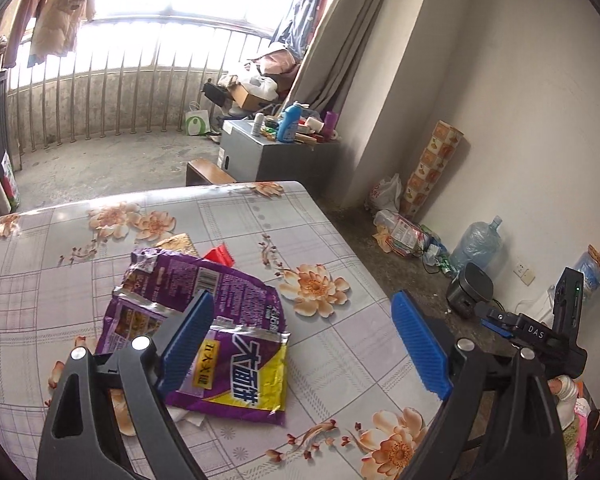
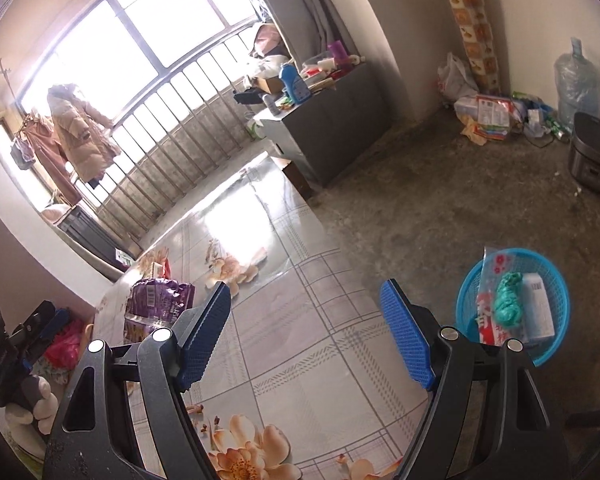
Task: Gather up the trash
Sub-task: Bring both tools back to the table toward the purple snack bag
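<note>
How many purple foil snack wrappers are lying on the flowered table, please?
2: the torn purple foil wrapper farther back, the purple-and-yellow foil wrapper overlapping its near edge. More may hide beneath.

Blown-out daylight from window point(image 2: 112, 36), glare on table point(image 2: 236, 236), fisheye-warped edges, sharp focus

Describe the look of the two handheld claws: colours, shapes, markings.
Both match. The left claw and right claw each have two black plastic arms with triangular cut-outs and round silver rivets, tipped by flat blue ribbed pads. The right claw's black body, seen from the left camera, carries white "DAS" lettering.
</note>
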Tool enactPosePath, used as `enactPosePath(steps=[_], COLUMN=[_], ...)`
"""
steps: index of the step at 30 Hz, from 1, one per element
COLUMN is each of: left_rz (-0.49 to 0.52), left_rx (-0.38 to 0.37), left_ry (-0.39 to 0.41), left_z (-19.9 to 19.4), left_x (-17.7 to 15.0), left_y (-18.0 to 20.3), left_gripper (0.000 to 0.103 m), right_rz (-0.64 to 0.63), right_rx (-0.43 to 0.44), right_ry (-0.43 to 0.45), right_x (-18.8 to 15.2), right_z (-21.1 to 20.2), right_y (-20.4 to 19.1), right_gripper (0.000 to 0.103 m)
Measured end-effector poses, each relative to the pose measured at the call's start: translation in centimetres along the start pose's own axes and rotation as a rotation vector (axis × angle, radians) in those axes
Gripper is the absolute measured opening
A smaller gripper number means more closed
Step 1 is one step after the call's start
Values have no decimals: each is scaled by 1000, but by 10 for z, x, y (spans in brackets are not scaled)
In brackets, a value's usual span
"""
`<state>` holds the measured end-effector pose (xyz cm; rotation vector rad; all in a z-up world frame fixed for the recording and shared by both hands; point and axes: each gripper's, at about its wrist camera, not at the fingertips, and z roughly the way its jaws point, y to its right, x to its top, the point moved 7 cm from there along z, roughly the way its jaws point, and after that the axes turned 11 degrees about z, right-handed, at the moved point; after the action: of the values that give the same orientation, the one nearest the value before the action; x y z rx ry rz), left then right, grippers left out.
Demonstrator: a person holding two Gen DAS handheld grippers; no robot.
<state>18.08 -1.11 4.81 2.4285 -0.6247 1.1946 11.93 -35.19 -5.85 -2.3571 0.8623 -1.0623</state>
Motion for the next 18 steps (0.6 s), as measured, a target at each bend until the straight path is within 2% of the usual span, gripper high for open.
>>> enactPosePath(steps=[5, 11, 15, 18], left_rz=[-66, -141, -173, -187], left_rx=[71, 126, 143, 139], left_ry=[-2, -38, -64, -83], left_z=[-10, -4, 10, 23], left_x=[-17, -39, -47, -48], left_y=[-42, -88, -113, -123], left_gripper=[88, 88, 88, 87], right_rz=[-29, -79, -131, -167], right_rx=[26, 92, 130, 196], right_ry=[-75, -191, -271, -329], right_x=[-11, -29, -39, -38], right_z=[25, 65, 96, 120], right_y=[-21, -64, -100, -136], right_gripper=[74, 74, 73, 72])
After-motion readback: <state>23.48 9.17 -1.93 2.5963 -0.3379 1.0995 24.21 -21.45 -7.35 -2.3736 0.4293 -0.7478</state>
